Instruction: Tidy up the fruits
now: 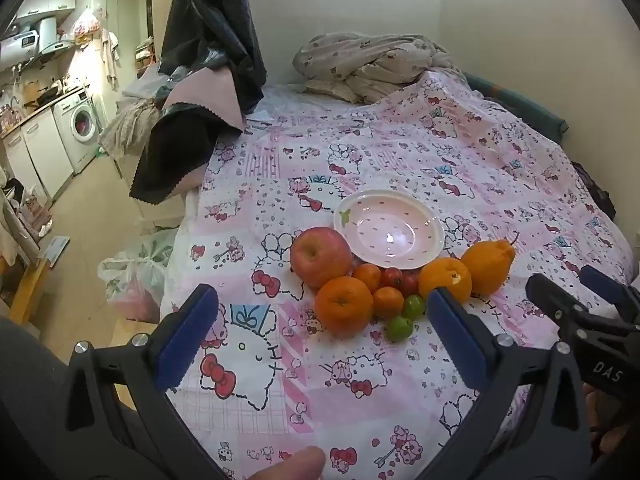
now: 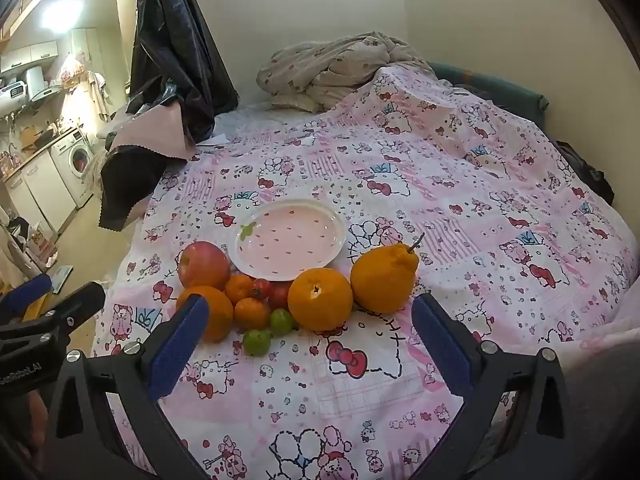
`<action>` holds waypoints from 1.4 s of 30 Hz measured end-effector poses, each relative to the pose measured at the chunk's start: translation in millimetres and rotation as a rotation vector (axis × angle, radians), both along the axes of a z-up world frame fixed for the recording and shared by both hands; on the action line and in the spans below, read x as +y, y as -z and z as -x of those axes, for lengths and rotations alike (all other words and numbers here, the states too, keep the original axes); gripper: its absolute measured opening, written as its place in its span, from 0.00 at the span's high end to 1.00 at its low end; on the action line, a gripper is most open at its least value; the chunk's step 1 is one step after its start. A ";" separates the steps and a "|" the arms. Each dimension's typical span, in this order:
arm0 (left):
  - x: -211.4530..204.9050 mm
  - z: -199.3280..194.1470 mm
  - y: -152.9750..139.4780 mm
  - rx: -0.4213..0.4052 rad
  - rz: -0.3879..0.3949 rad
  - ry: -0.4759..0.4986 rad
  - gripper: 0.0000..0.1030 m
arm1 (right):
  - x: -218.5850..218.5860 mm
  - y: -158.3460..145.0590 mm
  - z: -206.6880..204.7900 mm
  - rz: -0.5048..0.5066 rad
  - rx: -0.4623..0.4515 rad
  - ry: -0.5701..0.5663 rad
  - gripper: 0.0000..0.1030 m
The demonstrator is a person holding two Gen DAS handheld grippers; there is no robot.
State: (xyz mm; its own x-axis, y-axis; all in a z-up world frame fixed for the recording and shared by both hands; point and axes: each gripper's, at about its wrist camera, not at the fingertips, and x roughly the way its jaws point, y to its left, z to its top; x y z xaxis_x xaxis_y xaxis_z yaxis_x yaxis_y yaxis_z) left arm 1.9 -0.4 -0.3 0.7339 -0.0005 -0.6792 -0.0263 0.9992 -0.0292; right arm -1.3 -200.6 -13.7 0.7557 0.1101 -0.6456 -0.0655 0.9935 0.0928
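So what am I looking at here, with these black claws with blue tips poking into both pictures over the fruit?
Those are two hand-held grippers, no robot. Each carries a camera looking along its fingers. One picture is from the left gripper, the other from the right gripper. Both stand wide open and hold nothing. On the cartoon-print cloth sits an empty pink plate. Around its near edge lie a red apple, two large oranges, two small ones, small red fruits, two green ones and a knobbly orange citrus. A thumb shows at the bottom of the left view.
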 end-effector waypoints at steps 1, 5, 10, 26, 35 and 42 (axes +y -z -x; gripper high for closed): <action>0.0 -2.1 0.6 0.005 0.001 0.002 0.00 | 0.4 -0.2 0.6 0.010 -0.016 0.001 0.00; -1.9 -3.6 -0.3 -0.007 0.001 0.012 0.00 | -0.9 0.1 -0.2 -0.001 -0.009 0.000 0.00; -0.7 2.1 -1.0 -0.021 0.004 0.007 0.00 | -1.6 -0.7 -0.6 -0.006 -0.007 0.001 0.00; -0.7 0.6 -1.2 -0.007 0.003 0.003 0.00 | -1.0 2.1 -0.1 -0.003 -0.005 0.004 0.00; -0.6 0.7 -1.0 -0.007 0.002 0.003 0.00 | -1.3 -1.0 0.0 -0.005 -0.006 0.006 0.00; -0.2 1.0 -1.0 -0.007 0.003 0.006 0.00 | -1.4 -0.6 0.1 -0.006 -0.007 0.005 0.00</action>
State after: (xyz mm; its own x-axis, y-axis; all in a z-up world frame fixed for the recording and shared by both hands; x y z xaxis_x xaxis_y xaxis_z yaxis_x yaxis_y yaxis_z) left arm 0.9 -0.6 0.7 0.7384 -0.0072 -0.6743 -0.0201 0.9993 -0.0327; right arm -1.4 -202.0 -13.1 0.7606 0.1103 -0.6397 -0.0615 0.9933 0.0982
